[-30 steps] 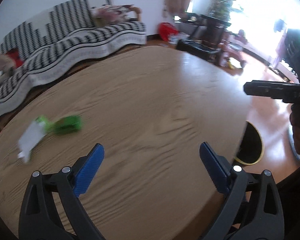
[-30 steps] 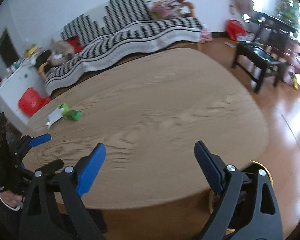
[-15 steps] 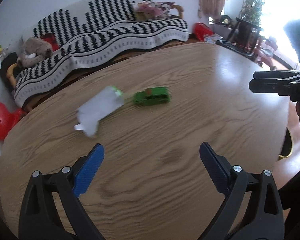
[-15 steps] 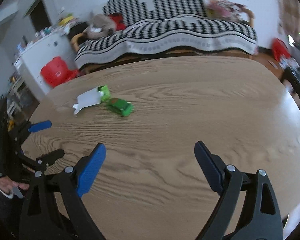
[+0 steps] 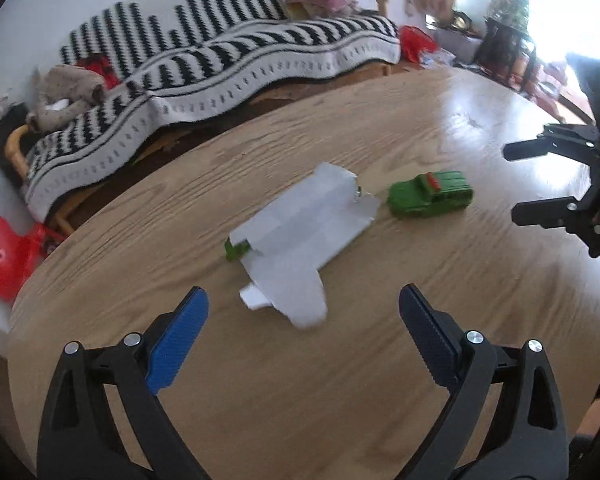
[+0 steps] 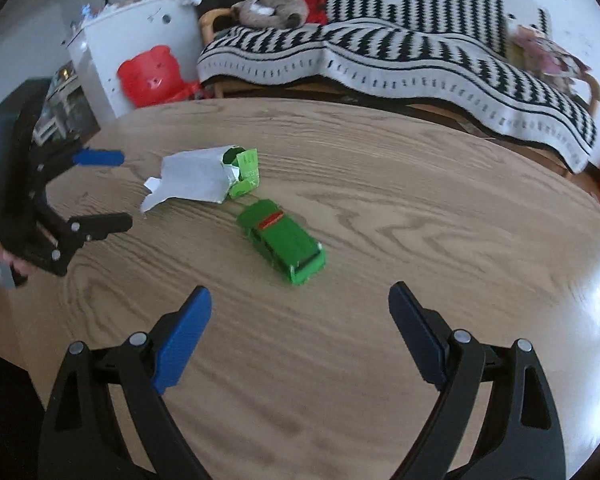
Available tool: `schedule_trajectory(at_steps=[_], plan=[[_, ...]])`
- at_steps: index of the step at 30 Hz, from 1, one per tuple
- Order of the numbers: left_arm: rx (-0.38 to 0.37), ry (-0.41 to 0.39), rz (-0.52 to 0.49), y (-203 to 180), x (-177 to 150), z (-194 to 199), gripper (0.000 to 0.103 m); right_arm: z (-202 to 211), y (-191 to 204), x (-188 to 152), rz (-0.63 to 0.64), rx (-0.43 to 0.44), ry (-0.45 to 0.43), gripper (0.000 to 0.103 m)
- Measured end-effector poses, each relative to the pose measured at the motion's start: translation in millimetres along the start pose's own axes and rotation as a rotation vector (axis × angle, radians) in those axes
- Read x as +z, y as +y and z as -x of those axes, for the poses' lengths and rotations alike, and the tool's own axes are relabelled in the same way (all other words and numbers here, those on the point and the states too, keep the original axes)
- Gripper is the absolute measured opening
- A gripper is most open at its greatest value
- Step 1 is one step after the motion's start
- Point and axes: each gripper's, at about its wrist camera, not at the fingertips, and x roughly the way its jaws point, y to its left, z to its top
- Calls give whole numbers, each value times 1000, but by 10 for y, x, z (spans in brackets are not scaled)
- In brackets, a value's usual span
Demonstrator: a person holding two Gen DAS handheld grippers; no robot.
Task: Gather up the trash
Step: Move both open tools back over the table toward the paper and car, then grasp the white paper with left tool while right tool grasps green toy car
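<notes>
A torn white and green paper carton point(image 5: 304, 232) lies flat on the round wooden table point(image 5: 340, 392); it also shows in the right wrist view point(image 6: 204, 176). A green toy car point(image 5: 430, 194) stands just right of it, also seen in the right wrist view point(image 6: 284, 242). My left gripper point(image 5: 303, 332) is open and empty, just short of the carton. My right gripper point(image 6: 300, 332) is open and empty, a little short of the car. Each gripper shows in the other's view, the right one point(image 5: 540, 180) and the left one point(image 6: 100, 188).
A sofa with a black and white striped cover point(image 5: 228, 64) stands behind the table. A red plastic stool point(image 6: 152, 74) and a white cabinet point(image 6: 112, 40) stand at the left. Dark furniture and plants point(image 5: 504, 40) stand near the bright window.
Both grippers have swung left and closed in on the carton and the car, which now look much larger and nearer. Both grippers stay open.
</notes>
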Motion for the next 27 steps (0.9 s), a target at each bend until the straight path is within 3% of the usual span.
schedule_trajectory(at_steps=[3,11,17,19,22,23,25,27], plan=[[4,10,-54,47,87,-187,93,-199,-18,113,34,18,25,87],[-74,36,-123,-7,352,-582,93,-544,64,329,119,51,75,86],[-72,28,-155,-67,410,-726,90,-632,102,324,153,50,70,62],[-74,15,-153,-78,413,-706,72,-617,103,334,148,59,59,40],[-52,13,-160,-126,412,-672,51,-592,72,318,122,67,53,35],[-33,11,-164,-154,396,-654,49,-578,73,305,120,61,52,35],[-15,10,-160,-207,360,-596,28,-519,68,260,102,53,49,35],[-33,28,-103,-201,340,-535,25,-402,62,200,73,41,38,35]])
